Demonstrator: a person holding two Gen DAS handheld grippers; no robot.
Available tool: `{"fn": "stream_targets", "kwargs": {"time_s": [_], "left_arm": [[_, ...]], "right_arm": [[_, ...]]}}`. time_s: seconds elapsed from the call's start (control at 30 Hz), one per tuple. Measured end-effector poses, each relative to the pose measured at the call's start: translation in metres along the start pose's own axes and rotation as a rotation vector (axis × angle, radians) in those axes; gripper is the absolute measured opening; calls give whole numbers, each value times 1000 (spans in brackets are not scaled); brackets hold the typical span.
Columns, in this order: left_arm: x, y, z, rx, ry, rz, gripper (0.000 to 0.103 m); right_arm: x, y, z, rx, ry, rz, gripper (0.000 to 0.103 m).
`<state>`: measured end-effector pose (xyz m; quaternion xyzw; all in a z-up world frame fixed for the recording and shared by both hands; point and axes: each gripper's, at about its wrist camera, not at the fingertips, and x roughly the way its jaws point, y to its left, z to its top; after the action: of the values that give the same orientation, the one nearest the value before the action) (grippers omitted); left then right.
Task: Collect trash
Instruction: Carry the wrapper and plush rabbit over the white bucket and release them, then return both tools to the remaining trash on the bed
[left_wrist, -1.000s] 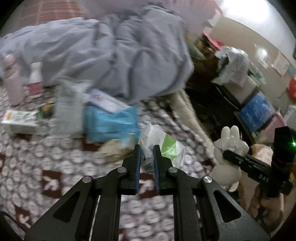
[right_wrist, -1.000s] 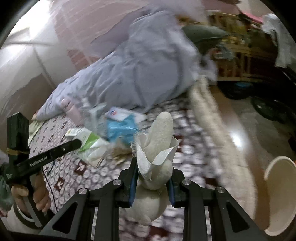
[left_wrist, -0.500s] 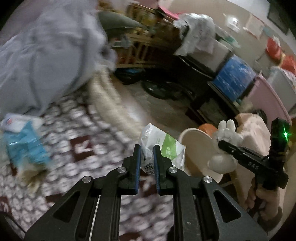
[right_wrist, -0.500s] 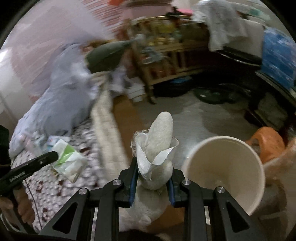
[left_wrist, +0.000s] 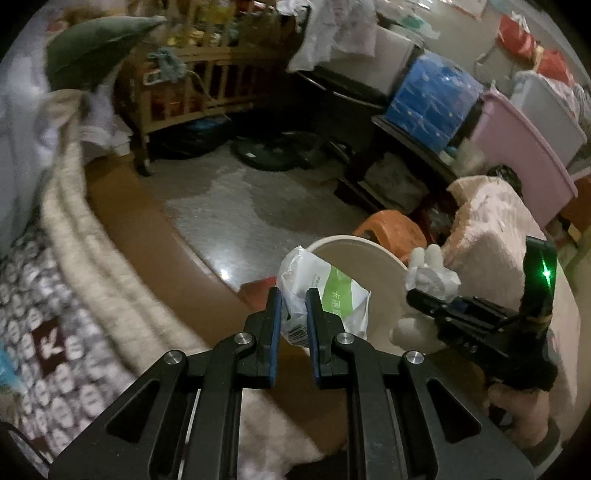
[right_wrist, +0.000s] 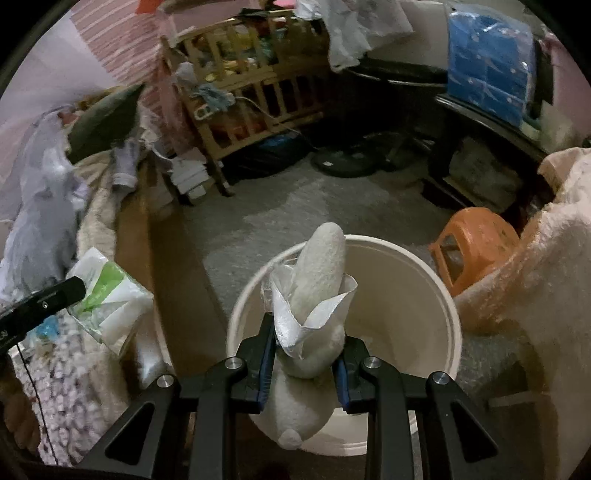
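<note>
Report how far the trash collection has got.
Done: nothing visible inside the white bucket yet. In hand: the left gripper clamps a green-and-white wrapper near the rim; the right gripper holds a white plush with crumpled paper over the opening. Left: dropping both in.

Grey, speckled floor (right_wrist: 258, 206), glossy in patches, with a brown wooden strip (left_wrist: 147, 236) along the bed's edge. On it — a cream bucket (right_wrist: 448, 314), round and open-topped, with an orange plastic stool (right_wrist: 476, 240) just beside it. Farther back, a wooden crib (right_wrist: 251, 92) on its legs, a black round fan base (left_wrist: 273, 151) flat on the floor, a dark low table (left_wrist: 406, 147) near the stool. At left, the bed (left_wrist: 55, 332) under a brown-and-white patterned cover, fringed by a cream fleece blanket (left_wrist: 96, 251).
</note>
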<state>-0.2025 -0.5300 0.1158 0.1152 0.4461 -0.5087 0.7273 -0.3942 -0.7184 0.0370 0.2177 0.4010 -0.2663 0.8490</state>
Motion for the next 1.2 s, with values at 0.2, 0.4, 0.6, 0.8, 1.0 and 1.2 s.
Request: {"fn": "stream_targets", "kwargs": {"time_s": [0.2, 0.4, 0.6, 0.8, 1.0, 1.2], "left_arm": [[31, -23, 6, 19, 30, -21, 11], [42, -23, 7, -4, 40, -63, 34], [30, -7, 4, -34, 16, -50, 48], [4, 16, -5, -42, -25, 49, 48], [-29, 53, -21, -84, -61, 160, 48], [-62, 87, -42, -125, -95, 257, 48]], "right_arm": [[16, -14, 0, 30, 20, -19, 26], [28, -20, 1, 77, 27, -36, 42], [35, -13, -3, 68, 50, -17, 42], [36, 0, -8, 54, 63, 8, 42], [26, 29, -8, 6, 52, 24, 42], [9, 81, -6, -74, 29, 76, 45]]}}
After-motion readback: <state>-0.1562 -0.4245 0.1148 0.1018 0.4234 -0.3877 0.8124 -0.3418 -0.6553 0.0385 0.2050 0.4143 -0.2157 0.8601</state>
